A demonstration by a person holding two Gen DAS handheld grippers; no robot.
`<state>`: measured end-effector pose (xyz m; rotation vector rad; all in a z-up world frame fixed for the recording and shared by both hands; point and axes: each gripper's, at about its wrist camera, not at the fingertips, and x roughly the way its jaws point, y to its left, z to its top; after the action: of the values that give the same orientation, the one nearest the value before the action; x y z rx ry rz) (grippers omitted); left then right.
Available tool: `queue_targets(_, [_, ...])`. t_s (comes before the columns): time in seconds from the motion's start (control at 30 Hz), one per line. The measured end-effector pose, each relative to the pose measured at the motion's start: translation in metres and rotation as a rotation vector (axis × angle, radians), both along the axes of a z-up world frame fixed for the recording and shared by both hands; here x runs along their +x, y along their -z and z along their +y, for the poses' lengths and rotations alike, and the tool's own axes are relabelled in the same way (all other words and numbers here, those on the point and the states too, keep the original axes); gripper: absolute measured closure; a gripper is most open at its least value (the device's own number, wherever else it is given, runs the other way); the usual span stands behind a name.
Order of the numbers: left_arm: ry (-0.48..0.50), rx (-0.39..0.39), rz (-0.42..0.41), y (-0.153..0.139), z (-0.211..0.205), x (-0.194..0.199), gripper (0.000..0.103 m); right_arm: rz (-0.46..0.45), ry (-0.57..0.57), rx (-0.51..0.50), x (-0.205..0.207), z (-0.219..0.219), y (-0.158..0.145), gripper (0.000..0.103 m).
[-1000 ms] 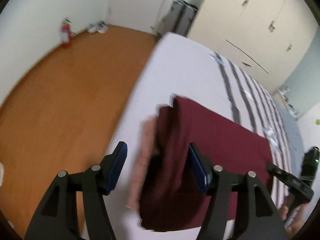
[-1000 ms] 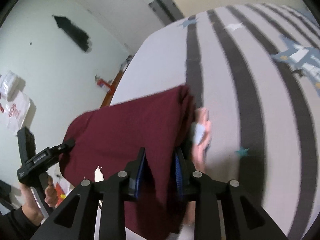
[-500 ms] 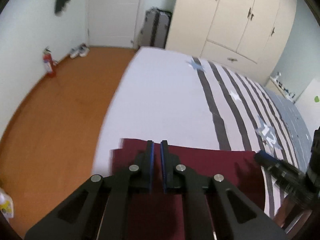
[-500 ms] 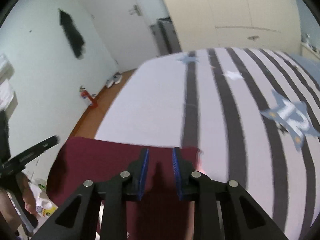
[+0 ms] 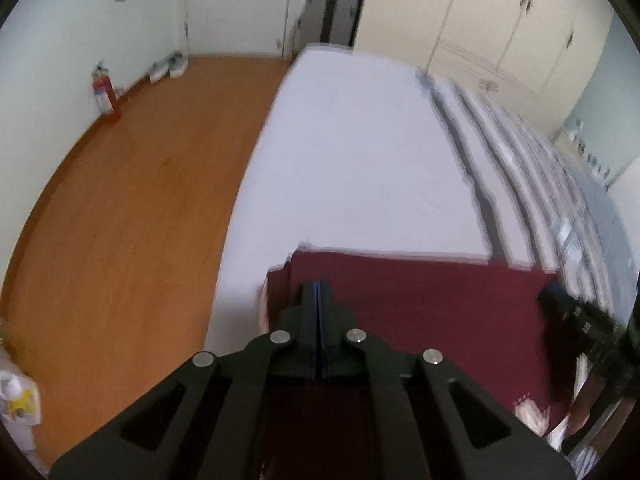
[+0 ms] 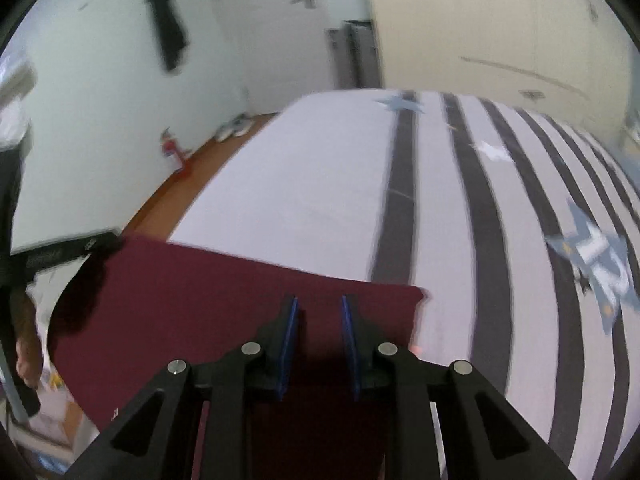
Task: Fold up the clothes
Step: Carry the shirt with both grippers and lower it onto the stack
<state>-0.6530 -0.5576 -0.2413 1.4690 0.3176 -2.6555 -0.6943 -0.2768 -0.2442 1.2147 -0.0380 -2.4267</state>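
Note:
A maroon garment (image 5: pixel 420 300) lies spread wide over the near end of the striped bed (image 5: pixel 360 160), its far edge straight. My left gripper (image 5: pixel 319 286) is at the cloth's far left corner, jaws pressed together on it. In the right wrist view the same garment (image 6: pixel 200 292) fills the lower left. My right gripper (image 6: pixel 317 304) is near its far right corner, jaws a little apart with maroon cloth between them. Each view shows the other tool: the right gripper (image 5: pixel 576 316) at the cloth's right edge, the left gripper (image 6: pixel 68 254) at its left corner, held by a hand (image 6: pixel 28 348).
Left of the bed is wooden floor (image 5: pixel 120 220) with a red fire extinguisher (image 5: pixel 105 96) and shoes (image 5: pixel 168 70) by the wall. A dark suitcase (image 5: pixel 334 12) and cream wardrobes (image 5: pixel 500 20) stand beyond the bed. A plastic bag (image 5: pixel 16 400) sits at the floor's near left.
A second ago the garment hung bunched from my right gripper, with the left jaws wide open around it. The left jaws have since shut and the cloth now lies spread out flat.

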Motion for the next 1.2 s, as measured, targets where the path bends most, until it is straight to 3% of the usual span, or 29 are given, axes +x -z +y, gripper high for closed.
queue_targets(0.17, [-0.007, 0.004, -0.019, 0.014, -0.006, -0.001, 0.101, -0.052, -0.032, -0.019, 0.003, 0.003, 0.018, 0.084])
queue_targets(0.27, [-0.016, -0.073, -0.053, 0.015, -0.006, -0.005, 0.101, -0.079, -0.029, -0.055, -0.001, 0.009, 0.018, 0.090])
queue_targets(0.33, [-0.060, -0.109, -0.019, -0.002, -0.013, 0.012, 0.102, -0.080, 0.003, -0.067, -0.005, 0.019, 0.012, 0.103])
queue_targets(0.37, [-0.067, -0.131, 0.022, -0.014, -0.015, 0.020, 0.102, -0.073, 0.028, -0.079, -0.007, 0.024, 0.007, 0.101])
queue_targets(0.43, [-0.072, -0.085, 0.090, -0.033, -0.018, 0.033, 0.102, -0.035, 0.048, -0.131, 0.004, 0.036, -0.009, 0.095])
queue_targets(0.53, [0.016, -0.010, 0.174, -0.059, 0.001, 0.051, 0.102, 0.018, -0.016, -0.183, 0.030, 0.036, -0.030, 0.095])
queue_targets(0.73, [0.122, 0.006, 0.126, -0.039, 0.049, 0.064, 0.102, 0.049, -0.094, -0.189, 0.076, 0.011, -0.030, 0.095])
queue_targets(0.83, [0.146, -0.048, 0.090, -0.011, 0.051, 0.065, 0.102, 0.017, -0.070, -0.118, 0.079, -0.003, -0.009, 0.096])
queue_targets(0.87, [0.161, -0.070, 0.080, -0.001, 0.051, 0.065, 0.102, 0.009, -0.051, -0.065, 0.079, -0.006, -0.001, 0.102])
queue_targets(0.93, [0.171, -0.086, 0.071, 0.012, 0.049, 0.069, 0.102, -0.047, -0.028, -0.087, 0.077, -0.003, 0.020, 0.103])
queue_targets(1.0, [0.136, -0.056, 0.051, 0.001, 0.046, 0.066, 0.101, -0.061, -0.013, -0.132, 0.077, 0.005, 0.023, 0.103])
queue_targets(1.13, [0.114, -0.091, 0.122, -0.038, 0.041, 0.078, 0.101, -0.005, -0.004, -0.105, 0.080, 0.017, 0.005, 0.103])
queue_targets(1.2, [0.107, -0.091, 0.072, -0.025, 0.031, 0.082, 0.102, -0.004, -0.013, -0.102, 0.079, 0.024, 0.007, 0.103])
